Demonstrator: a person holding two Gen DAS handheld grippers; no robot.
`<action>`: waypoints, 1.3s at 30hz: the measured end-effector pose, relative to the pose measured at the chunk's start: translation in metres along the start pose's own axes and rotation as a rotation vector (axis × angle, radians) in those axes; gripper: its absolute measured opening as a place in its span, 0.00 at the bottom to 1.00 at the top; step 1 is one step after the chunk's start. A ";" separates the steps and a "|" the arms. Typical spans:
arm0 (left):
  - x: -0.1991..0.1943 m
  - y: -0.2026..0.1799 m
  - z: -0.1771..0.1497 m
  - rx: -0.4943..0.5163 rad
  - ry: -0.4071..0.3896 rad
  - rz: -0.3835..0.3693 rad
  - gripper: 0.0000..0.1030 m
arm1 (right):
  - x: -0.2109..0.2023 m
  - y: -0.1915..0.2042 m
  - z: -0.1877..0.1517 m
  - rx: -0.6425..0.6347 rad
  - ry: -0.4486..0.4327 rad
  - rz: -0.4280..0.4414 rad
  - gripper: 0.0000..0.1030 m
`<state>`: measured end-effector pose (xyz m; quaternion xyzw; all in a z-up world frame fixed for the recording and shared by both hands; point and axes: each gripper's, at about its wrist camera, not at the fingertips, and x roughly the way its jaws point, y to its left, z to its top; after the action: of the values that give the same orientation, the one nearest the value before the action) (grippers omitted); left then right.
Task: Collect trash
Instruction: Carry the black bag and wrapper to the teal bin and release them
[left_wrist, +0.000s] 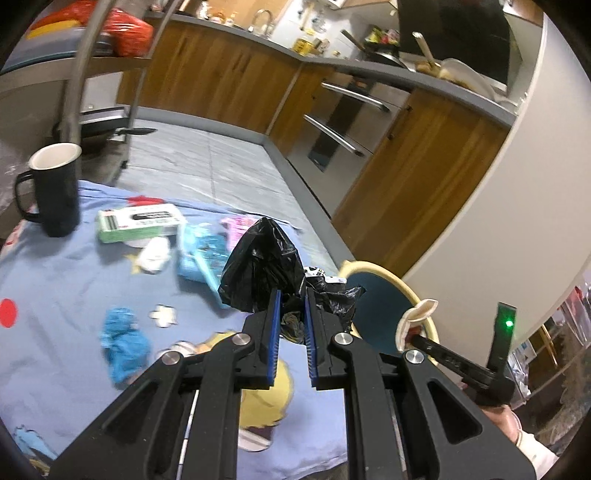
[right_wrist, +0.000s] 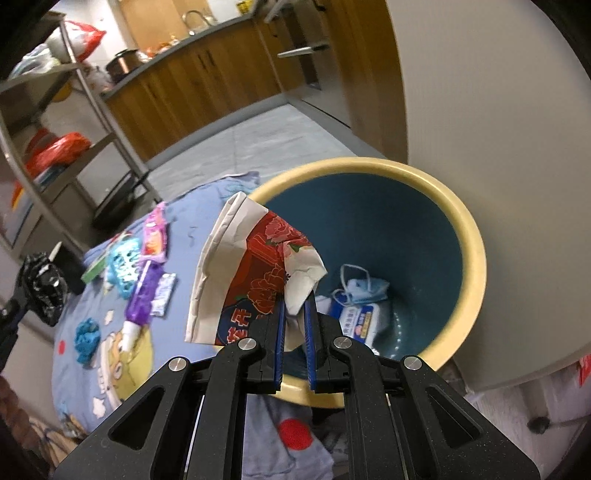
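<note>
Above bin (right_wrist: 474, 258), wrapper (right_wrist: 258, 266) in right claw (right_wrist: 294, 306)

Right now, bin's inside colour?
Dark teal inside the bin, with a cream rim; right wrist view shows it best.

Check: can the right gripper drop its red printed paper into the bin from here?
Probably yes. The right gripper is shut on the red printed paper, which hangs over the rim of the bin. The bin's mouth is open, with only a face mask and wipes pack at the bottom.
</note>
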<state>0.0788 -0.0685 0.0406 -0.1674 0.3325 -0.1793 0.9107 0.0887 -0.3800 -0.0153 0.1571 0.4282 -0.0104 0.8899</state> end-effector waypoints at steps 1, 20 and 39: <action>0.004 -0.006 0.000 0.006 0.005 -0.007 0.11 | 0.001 -0.001 0.000 0.004 0.000 -0.007 0.11; 0.088 -0.094 -0.005 0.109 0.129 -0.102 0.11 | -0.019 -0.034 0.005 0.182 -0.081 0.006 0.44; 0.134 -0.111 -0.014 0.161 0.202 -0.063 0.39 | -0.027 -0.054 0.005 0.285 -0.138 0.027 0.59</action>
<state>0.1416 -0.2271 0.0048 -0.0853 0.4017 -0.2499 0.8769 0.0672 -0.4363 -0.0057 0.2863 0.3583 -0.0700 0.8859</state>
